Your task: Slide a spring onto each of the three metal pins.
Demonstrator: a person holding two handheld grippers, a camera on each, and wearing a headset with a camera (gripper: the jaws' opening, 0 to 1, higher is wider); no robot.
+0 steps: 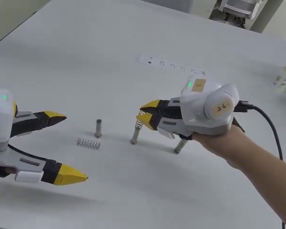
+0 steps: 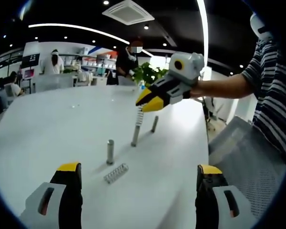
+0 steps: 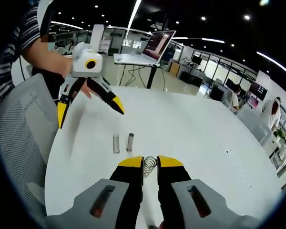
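Three metal pins stand on the white table [image 1: 86,62]. The left pin [image 1: 98,128] [image 2: 110,151] [image 3: 130,141] is bare. A loose spring [image 1: 88,143] [image 2: 116,172] [image 3: 116,143] lies beside it. My right gripper [image 1: 145,112] [image 2: 150,100] [image 3: 150,163] is shut on a spring [image 1: 139,125] [image 2: 139,116] [image 3: 149,167], holding it at the top of the middle pin [image 1: 134,137] [image 2: 135,137]. The right pin [image 1: 180,146] [image 2: 154,124] wears a spring. My left gripper [image 1: 69,147] [image 2: 139,174] [image 3: 88,90] is open and holds nothing, near the loose spring.
A white power strip [image 1: 174,64] lies further back on the table. A small pale container [image 1: 285,76] sits at the far right edge. A black cable [image 1: 269,124] trails from the right gripper. A laptop [image 3: 157,45] stands on a desk beyond the table.
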